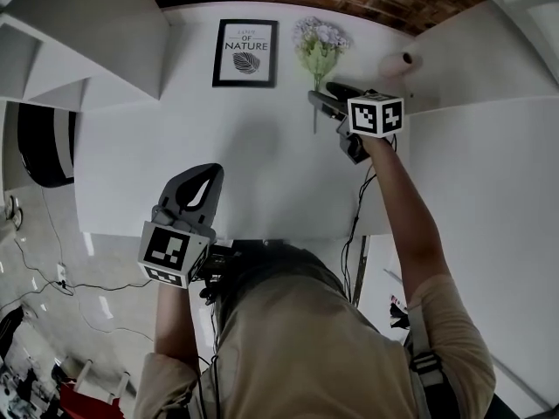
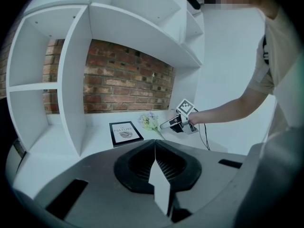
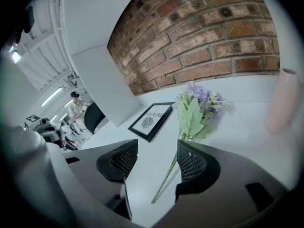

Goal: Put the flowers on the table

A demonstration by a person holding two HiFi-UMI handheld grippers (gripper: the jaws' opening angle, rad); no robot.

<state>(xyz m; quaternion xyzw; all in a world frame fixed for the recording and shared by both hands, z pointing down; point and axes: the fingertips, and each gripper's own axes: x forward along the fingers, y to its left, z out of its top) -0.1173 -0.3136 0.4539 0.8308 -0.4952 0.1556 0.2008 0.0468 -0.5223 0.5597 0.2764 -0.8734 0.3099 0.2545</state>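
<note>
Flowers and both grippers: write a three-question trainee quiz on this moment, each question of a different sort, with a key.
1. True or false: the left gripper has its jaws together, holding nothing.
2. Pick one. The right gripper, with the stem of the flowers between its jaws, has them: A apart; B clamped on the stem; C closed beside the stem.
3. Fill in: in the head view, the framed picture lies to the ____ of the flowers.
Key: 1 true; 2 A; 3 left.
</note>
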